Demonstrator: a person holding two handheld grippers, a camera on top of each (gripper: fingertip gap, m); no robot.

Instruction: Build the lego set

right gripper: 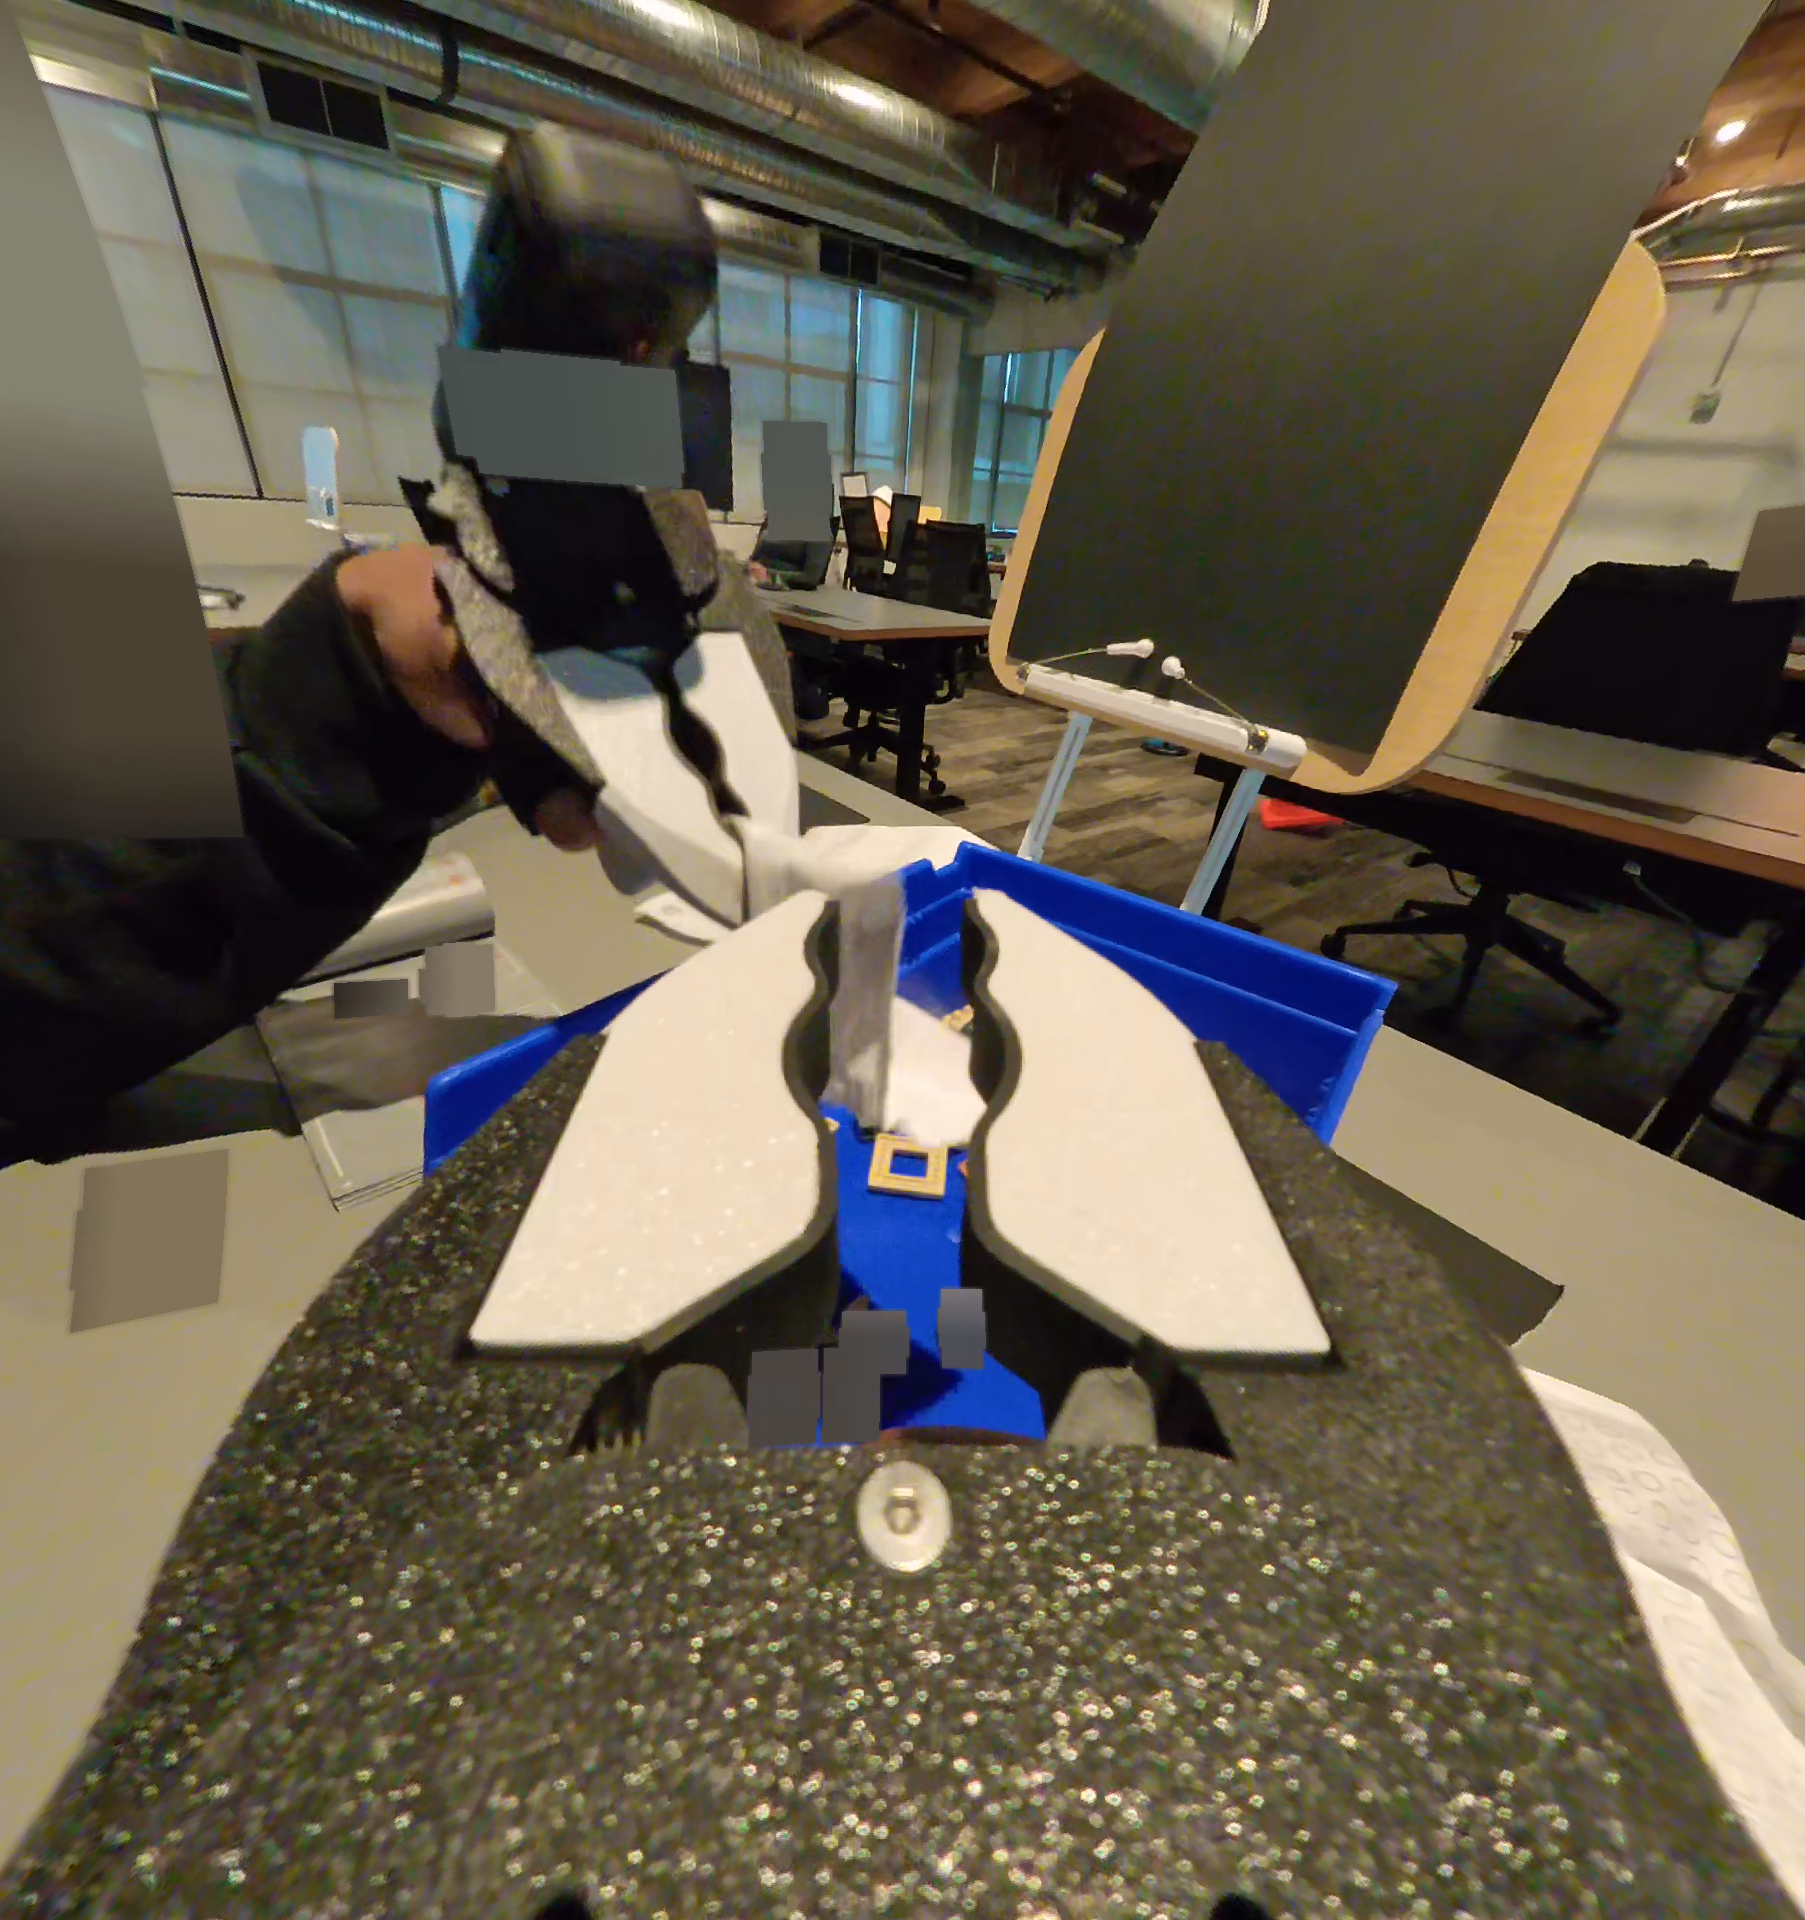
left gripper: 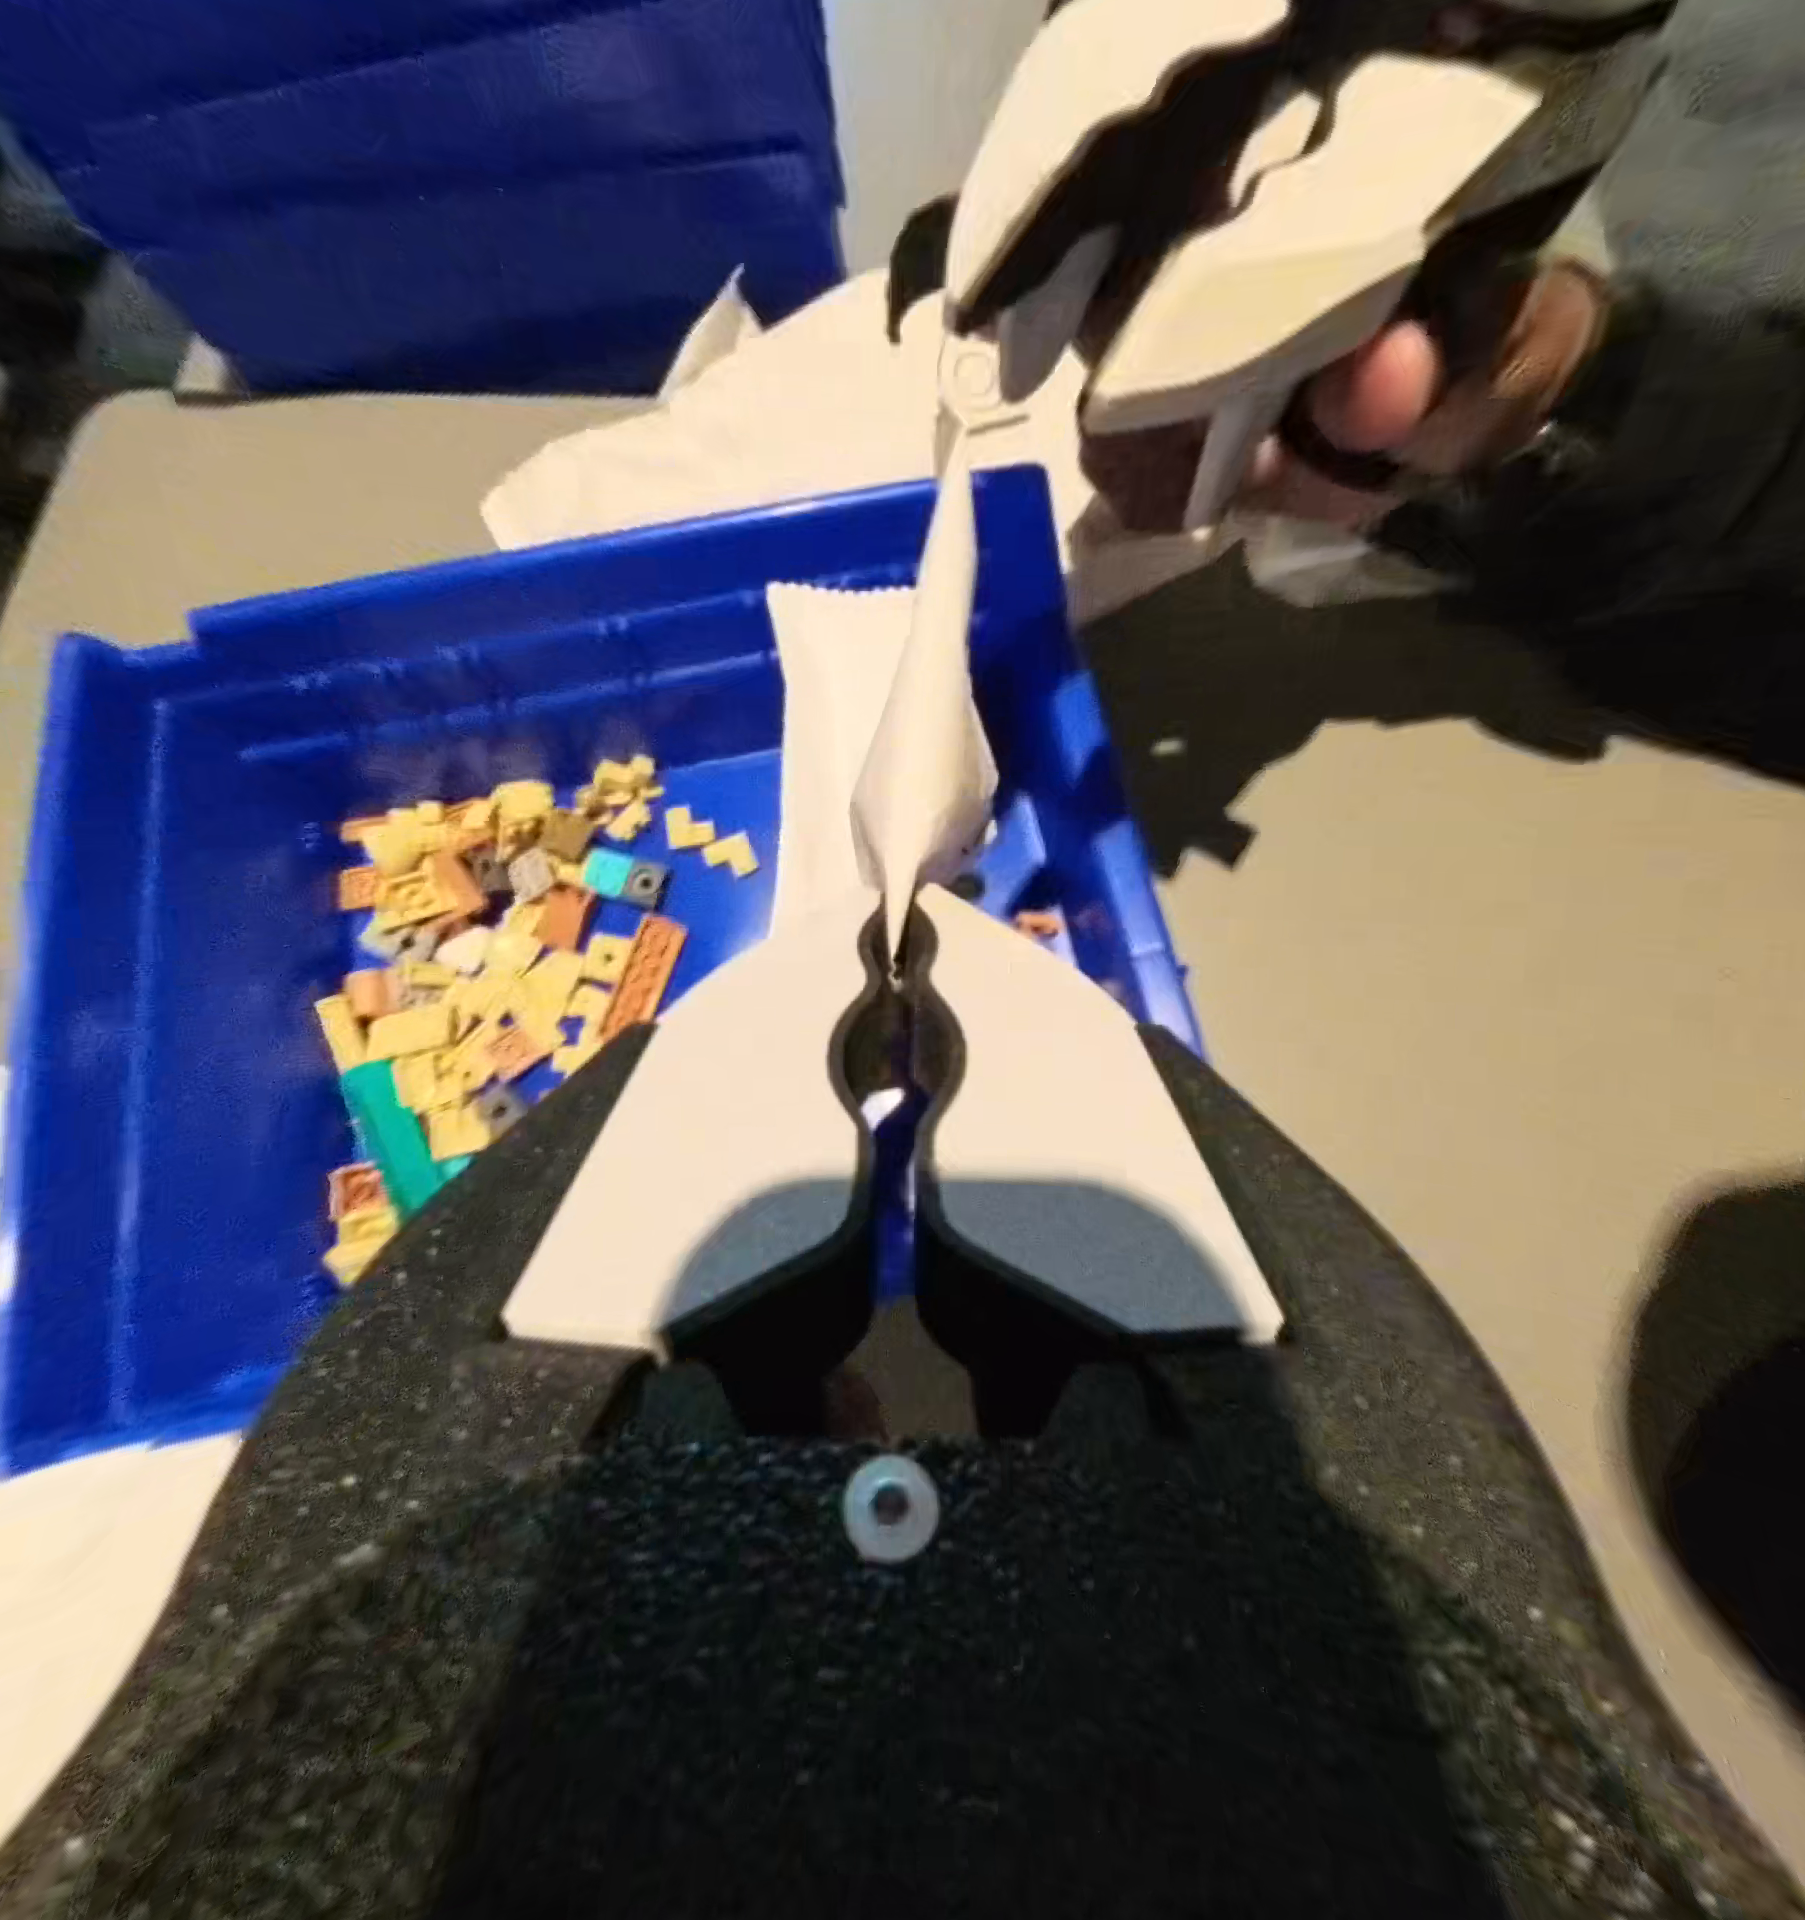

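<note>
The left gripper (left gripper: 903,940) sits in the middle of the left wrist view. Its two white fingers are pressed together, and they pinch the bottom corner of a white paper bag (left gripper: 924,748). The bag stretches up toward the top right of the frame. There the right gripper (left gripper: 955,343) seems to touch the bag's top end, but that part is blurry.

In the right wrist view, the right gripper (right gripper: 898,914) is in the middle, and its fingers are spread apart. The strip of white bag runs up between them, near the left finger. I cannot tell if it touches that finger. So only the left gripper has a sure hold on the bag.

Below the bag is a blue bin (left gripper: 98,935). A pile of small lego pieces (left gripper: 482,987) lies in it, at the middle left of the left wrist view. They are mostly yellow and tan, with some orange, grey and teal ones. One tan square frame piece (right gripper: 908,1169) lies alone on the blue floor, seen between the right fingers. A second flat white bag (left gripper: 825,748) lies in the bin next to the held one. The bin rests on a grey table (left gripper: 1449,987).

I think the job has only just started. Pieces have been tipped out and lie loose. No two pieces look snapped together. All the building is still left to do.
</note>
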